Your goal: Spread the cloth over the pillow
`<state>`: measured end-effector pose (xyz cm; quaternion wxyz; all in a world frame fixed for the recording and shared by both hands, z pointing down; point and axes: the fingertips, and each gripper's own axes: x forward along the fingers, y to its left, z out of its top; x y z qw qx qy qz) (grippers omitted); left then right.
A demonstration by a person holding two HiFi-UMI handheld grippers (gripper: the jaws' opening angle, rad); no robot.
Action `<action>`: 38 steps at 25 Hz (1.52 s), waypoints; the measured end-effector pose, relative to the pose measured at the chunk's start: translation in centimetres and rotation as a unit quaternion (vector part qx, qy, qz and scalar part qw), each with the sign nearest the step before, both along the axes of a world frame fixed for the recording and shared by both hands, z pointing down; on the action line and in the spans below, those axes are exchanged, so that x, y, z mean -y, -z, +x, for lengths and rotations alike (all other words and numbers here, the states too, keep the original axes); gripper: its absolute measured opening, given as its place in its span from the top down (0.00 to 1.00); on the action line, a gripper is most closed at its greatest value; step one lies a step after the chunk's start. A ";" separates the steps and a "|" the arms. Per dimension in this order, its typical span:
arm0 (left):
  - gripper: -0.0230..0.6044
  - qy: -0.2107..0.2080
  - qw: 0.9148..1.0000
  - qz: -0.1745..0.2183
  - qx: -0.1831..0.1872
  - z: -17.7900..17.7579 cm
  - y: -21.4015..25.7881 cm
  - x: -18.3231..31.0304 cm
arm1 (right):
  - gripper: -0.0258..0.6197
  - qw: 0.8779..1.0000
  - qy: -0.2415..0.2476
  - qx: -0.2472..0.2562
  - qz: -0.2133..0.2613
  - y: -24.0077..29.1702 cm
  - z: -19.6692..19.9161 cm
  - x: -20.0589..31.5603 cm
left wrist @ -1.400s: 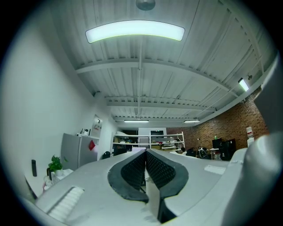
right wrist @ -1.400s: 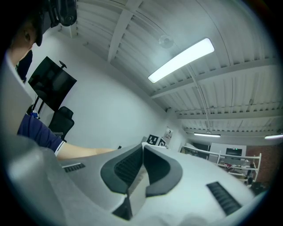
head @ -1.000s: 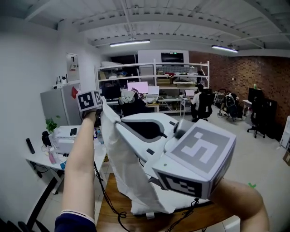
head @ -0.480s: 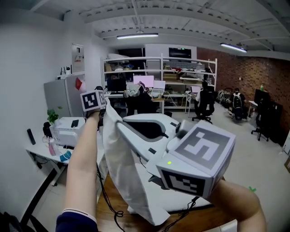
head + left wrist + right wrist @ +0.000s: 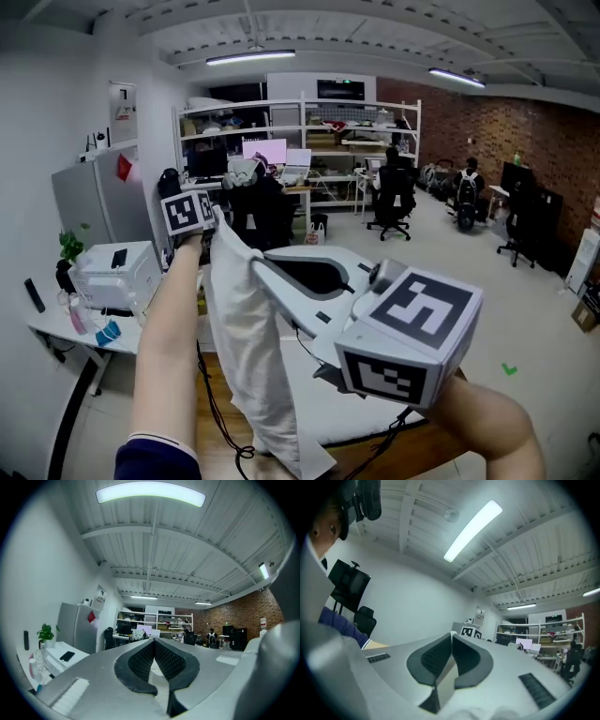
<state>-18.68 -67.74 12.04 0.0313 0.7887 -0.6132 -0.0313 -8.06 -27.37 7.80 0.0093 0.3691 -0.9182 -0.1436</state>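
A white cloth (image 5: 246, 356) hangs in the air between both grippers and trails down toward the wooden table (image 5: 398, 452). My left gripper (image 5: 214, 216) is held out at arm's length, shut on the cloth's far top corner. Close to the camera, my right gripper (image 5: 251, 262) is shut on the near top edge. In the left gripper view the pads (image 5: 140, 660) are closed on a strip of cloth (image 5: 158, 674). The right gripper view likewise shows a fold of cloth (image 5: 446, 681) pinched between shut pads (image 5: 433, 656). A white pillow (image 5: 323, 408) lies on the table, largely hidden behind the cloth and the right gripper.
Black cables (image 5: 217, 422) hang by the table's left side. A desk with a printer (image 5: 105, 277) and a grey fridge (image 5: 89, 202) stand at the left. Shelves (image 5: 300, 122) and seated people on office chairs (image 5: 394, 192) are far behind.
Both grippers have come down and forward with the cloth. The cloth now hangs narrower and more folded, with its lower end nearer the table.
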 end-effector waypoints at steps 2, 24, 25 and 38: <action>0.96 -0.014 1.000 -0.006 0.001 1.9 -0.8 1.3 | 0.95 1.000 -0.018 0.001 -0.009 -0.6 0.9 1.2; 0.96 -0.066 0.997 -0.024 0.043 15.6 -6.7 3.9 | 0.95 0.995 -0.083 0.007 -0.056 -5.1 9.5 3.2; 0.96 -0.068 0.996 -0.024 0.045 16.2 -6.8 4.0 | 0.95 0.995 -0.086 0.009 -0.057 -5.2 10.0 3.3; 0.96 -0.116 0.990 -0.041 0.065 28.5 -10.0 5.9 | 0.95 0.985 -0.150 0.036 -0.083 -7.7 19.4 5.2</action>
